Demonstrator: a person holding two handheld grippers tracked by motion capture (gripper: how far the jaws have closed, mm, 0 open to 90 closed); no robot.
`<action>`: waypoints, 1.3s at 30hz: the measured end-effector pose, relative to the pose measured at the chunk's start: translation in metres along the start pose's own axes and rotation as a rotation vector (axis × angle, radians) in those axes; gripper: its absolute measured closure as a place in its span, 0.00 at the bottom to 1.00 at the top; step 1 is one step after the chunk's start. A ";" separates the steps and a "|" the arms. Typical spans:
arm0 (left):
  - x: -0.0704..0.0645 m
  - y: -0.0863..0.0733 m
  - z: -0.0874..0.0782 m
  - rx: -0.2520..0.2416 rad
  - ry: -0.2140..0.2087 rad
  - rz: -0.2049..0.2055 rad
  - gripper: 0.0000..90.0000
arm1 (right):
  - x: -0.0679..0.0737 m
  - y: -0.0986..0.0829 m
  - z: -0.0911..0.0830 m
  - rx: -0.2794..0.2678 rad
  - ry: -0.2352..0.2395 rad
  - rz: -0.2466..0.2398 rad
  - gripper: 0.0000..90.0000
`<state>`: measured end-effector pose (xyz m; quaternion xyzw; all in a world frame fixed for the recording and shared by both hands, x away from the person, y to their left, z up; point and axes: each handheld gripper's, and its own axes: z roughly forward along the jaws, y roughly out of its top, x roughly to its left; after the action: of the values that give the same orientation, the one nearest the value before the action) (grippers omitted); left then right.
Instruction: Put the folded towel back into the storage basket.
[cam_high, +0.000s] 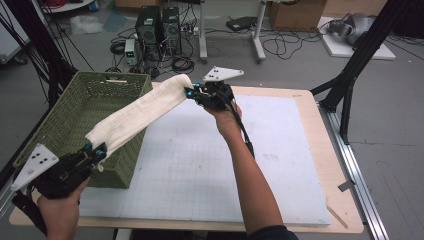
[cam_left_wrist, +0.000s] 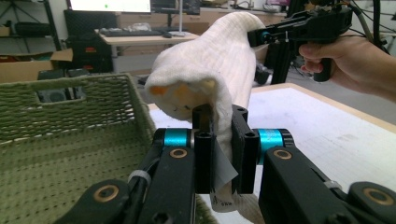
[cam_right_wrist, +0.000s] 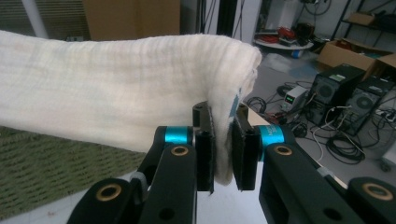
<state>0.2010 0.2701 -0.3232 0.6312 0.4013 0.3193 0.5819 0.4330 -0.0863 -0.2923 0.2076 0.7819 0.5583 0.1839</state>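
Observation:
A folded cream towel (cam_high: 137, 112) hangs stretched in the air between the two grippers, over the basket's right rim. My left gripper (cam_high: 95, 152) is shut on its near end at the lower left; the jaws pinch the cloth (cam_left_wrist: 201, 79) and a small white label. My right gripper (cam_high: 192, 92) is shut on the far end near the table's back edge, with the towel (cam_right_wrist: 112, 107) bulging over the jaws. The right gripper (cam_left_wrist: 261, 36) and its hand also appear far off in the left gripper view.
A green woven basket (cam_high: 75, 120) stands on the table's left side, under the towel's lower half. A white gridded mat (cam_high: 210, 165) covers the wooden table. Black frame posts (cam_high: 350, 80) rise at the right; computers and cables (cam_high: 157, 35) lie on the floor beyond.

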 end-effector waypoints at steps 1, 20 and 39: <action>0.002 0.000 -0.002 -0.002 0.002 -0.004 0.91 | 0.001 0.003 0.003 0.002 0.004 -0.002 0.91; 0.028 -0.001 -0.036 -0.017 0.129 -0.034 0.91 | 0.025 0.048 0.070 0.013 0.077 -0.055 0.91; 0.050 -0.007 -0.055 0.023 0.231 -0.037 0.91 | 0.045 0.067 0.141 0.068 0.126 -0.071 0.91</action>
<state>0.1764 0.3405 -0.3270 0.5894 0.4808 0.3744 0.5304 0.4762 0.0696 -0.2746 0.1503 0.8172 0.5367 0.1466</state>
